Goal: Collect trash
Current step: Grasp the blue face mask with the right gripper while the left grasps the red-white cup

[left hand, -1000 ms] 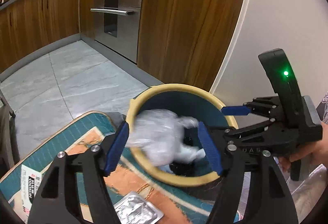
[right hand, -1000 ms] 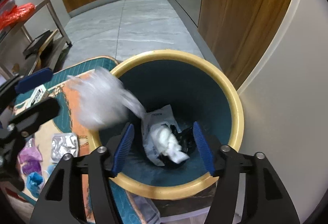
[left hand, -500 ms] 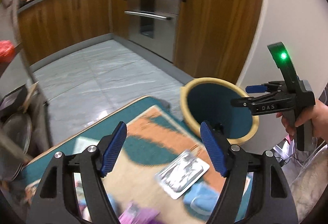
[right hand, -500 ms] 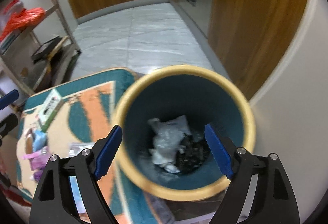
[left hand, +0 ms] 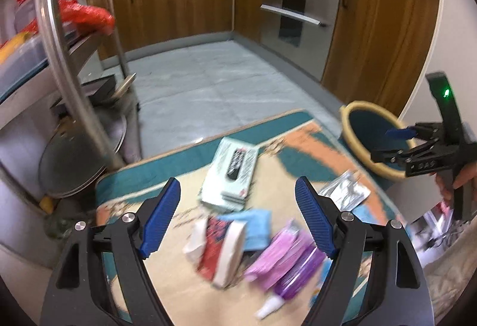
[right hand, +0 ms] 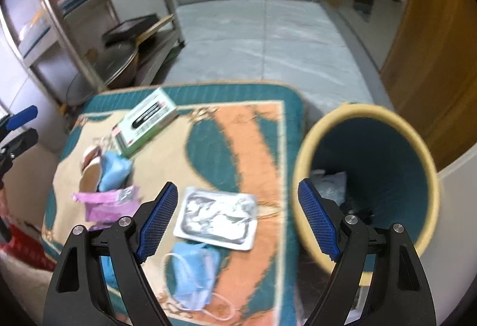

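Blue-padded left tool [left hand: 237, 218] swung from bin [left hand: 354, 129] to rug [left hand: 268, 153].

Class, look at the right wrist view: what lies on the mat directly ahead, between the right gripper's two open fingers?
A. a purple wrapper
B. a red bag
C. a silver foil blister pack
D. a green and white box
C: the silver foil blister pack lies flat on the mat ahead of the open right gripper, while the green and white box sits farther off to the left.
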`<move>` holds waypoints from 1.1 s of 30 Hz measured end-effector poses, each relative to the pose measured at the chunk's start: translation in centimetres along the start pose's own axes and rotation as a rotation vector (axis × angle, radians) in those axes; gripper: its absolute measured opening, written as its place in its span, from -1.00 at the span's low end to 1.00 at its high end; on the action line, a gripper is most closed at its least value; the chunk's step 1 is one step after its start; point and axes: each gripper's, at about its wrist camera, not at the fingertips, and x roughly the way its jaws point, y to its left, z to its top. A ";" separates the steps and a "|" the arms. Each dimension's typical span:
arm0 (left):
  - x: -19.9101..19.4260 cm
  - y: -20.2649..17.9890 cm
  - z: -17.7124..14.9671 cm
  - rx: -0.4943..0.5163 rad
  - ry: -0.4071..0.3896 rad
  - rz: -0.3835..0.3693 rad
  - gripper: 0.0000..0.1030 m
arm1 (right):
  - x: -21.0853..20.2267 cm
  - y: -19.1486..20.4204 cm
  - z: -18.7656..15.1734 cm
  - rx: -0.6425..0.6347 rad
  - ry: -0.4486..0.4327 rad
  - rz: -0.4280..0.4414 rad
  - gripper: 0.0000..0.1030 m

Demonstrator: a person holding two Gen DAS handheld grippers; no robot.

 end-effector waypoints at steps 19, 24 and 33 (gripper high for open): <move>8.8 0.6 -6.3 0.085 0.329 0.013 0.17 | 5.9 -1.1 -1.7 0.131 0.212 -0.014 0.61; 9.3 0.9 -6.5 0.086 0.350 0.032 -0.09 | 7.4 -0.5 -2.6 0.135 0.285 -0.001 0.61; 9.4 1.0 -5.8 0.097 0.342 0.038 -0.22 | 7.0 -0.3 -3.0 0.106 0.317 0.019 0.58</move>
